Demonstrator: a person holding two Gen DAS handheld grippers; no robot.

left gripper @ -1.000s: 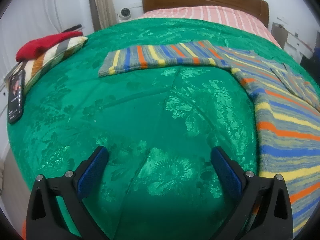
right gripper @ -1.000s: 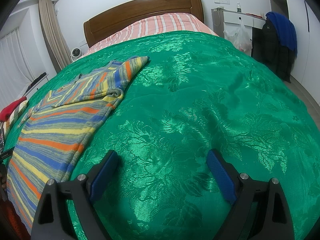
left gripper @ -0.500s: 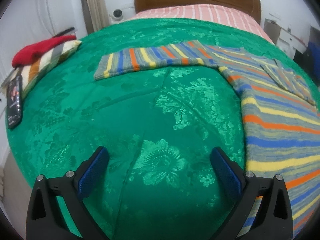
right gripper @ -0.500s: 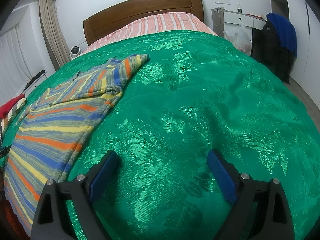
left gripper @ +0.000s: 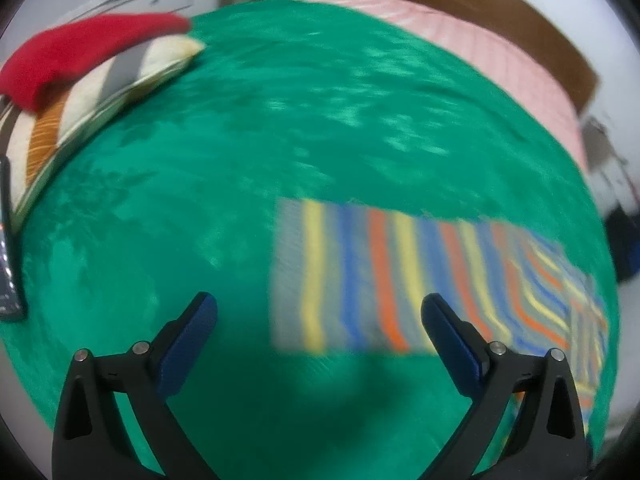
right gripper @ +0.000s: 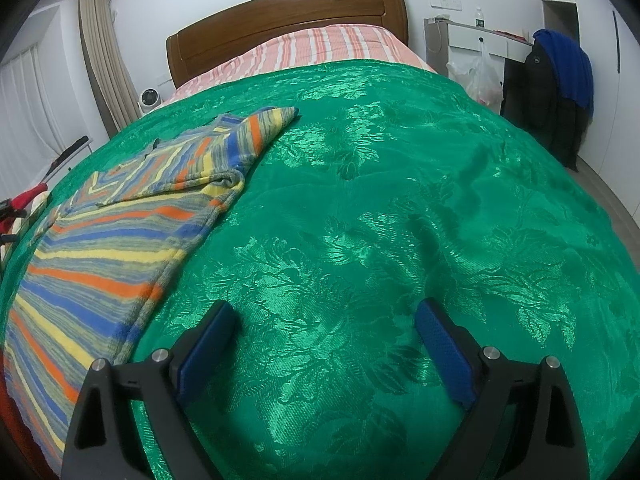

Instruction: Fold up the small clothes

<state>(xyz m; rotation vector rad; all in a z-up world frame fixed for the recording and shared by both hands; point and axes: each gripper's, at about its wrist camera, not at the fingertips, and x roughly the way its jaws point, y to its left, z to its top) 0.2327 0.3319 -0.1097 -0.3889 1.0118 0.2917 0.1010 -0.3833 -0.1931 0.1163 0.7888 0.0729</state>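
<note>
A striped sweater in grey, yellow, blue and orange lies flat on the green bedspread (right gripper: 400, 200). In the left wrist view its outstretched sleeve (left gripper: 360, 280) lies just ahead of my left gripper (left gripper: 320, 312), which is open and empty; the cuff end sits between the fingertips' line of sight. The view is blurred. In the right wrist view the sweater's body (right gripper: 100, 264) lies to the left, with one sleeve folded across it (right gripper: 224, 152). My right gripper (right gripper: 324, 320) is open and empty over bare bedspread, to the right of the sweater.
A striped cushion (left gripper: 88, 100) with a red cloth (left gripper: 80, 48) on it lies at the bed's left edge, with a phone (left gripper: 8, 248) beside it. A wooden headboard (right gripper: 280, 20) stands at the far end. A dark coat (right gripper: 552, 92) hangs at the right.
My left gripper has swung forward and left towards the outstretched sleeve, which now fills the view's lower right. The right gripper has barely moved.
</note>
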